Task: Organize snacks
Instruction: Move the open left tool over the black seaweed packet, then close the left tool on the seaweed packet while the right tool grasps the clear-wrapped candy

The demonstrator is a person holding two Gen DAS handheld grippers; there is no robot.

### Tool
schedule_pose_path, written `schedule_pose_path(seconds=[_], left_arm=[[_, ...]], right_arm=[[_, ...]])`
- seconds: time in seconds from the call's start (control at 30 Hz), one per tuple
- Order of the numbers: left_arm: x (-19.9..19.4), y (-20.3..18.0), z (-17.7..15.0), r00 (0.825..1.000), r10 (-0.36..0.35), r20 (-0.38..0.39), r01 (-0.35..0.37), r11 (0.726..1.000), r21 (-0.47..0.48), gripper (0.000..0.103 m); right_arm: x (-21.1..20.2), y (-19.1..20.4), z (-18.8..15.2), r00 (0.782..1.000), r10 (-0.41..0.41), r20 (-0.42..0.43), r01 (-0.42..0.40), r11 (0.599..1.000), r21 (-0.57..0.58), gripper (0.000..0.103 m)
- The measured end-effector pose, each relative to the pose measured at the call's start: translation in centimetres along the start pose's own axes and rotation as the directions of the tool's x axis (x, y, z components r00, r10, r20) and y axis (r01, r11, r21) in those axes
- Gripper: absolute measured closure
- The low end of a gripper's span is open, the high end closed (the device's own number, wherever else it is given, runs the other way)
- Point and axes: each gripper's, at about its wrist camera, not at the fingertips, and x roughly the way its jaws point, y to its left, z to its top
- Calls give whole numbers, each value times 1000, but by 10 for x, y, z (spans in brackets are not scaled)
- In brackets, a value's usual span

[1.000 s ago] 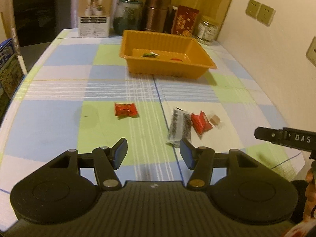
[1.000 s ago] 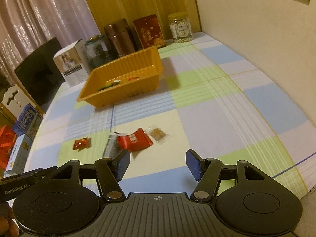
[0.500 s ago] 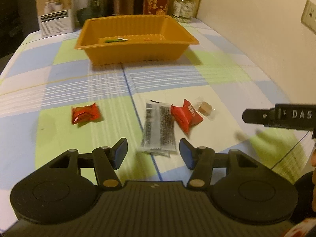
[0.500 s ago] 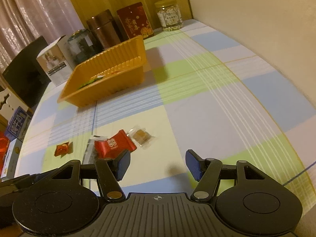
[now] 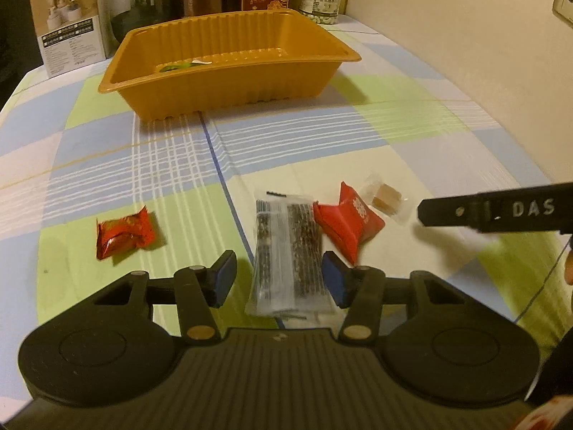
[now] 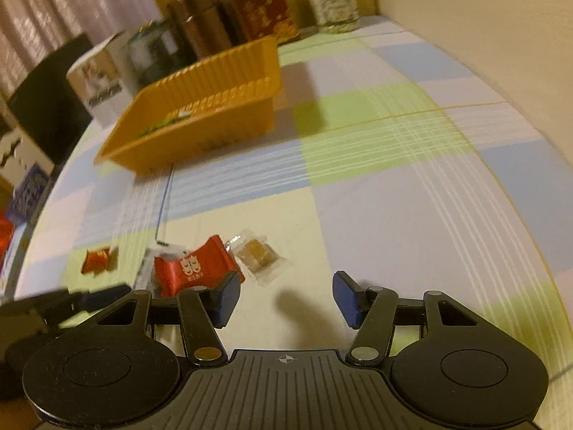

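L gripper [image 5: 279, 279] jaws narrowing, straddling clear snack pack [image 5: 288, 254], pads not pinching it yet. R gripper [image 6: 286, 301] also narrowing, nothing between, hovering beside red packet [image 6: 193, 268].

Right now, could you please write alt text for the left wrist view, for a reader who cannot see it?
The left gripper, jaws open and just narrowing, frames a clear packet of dark snack sticks lying on a checked tablecloth. A red pouch touches the packet; a foil candy lies apart, before an orange tray.
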Motion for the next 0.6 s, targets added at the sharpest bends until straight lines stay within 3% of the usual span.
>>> schedule_pose_path(seconds=[0.3, 0.6], left_arm=[[11, 0, 7, 1000, -9, 0, 9, 1000, 16, 66], [-1, 18, -2, 1000, 1, -5, -1, 998, -55, 68]], right_arm=[[27, 13, 15, 1000, -13, -14, 10, 983, -184, 54], [40, 28, 17, 998, 46, -47, -59, 942, -331, 60]])
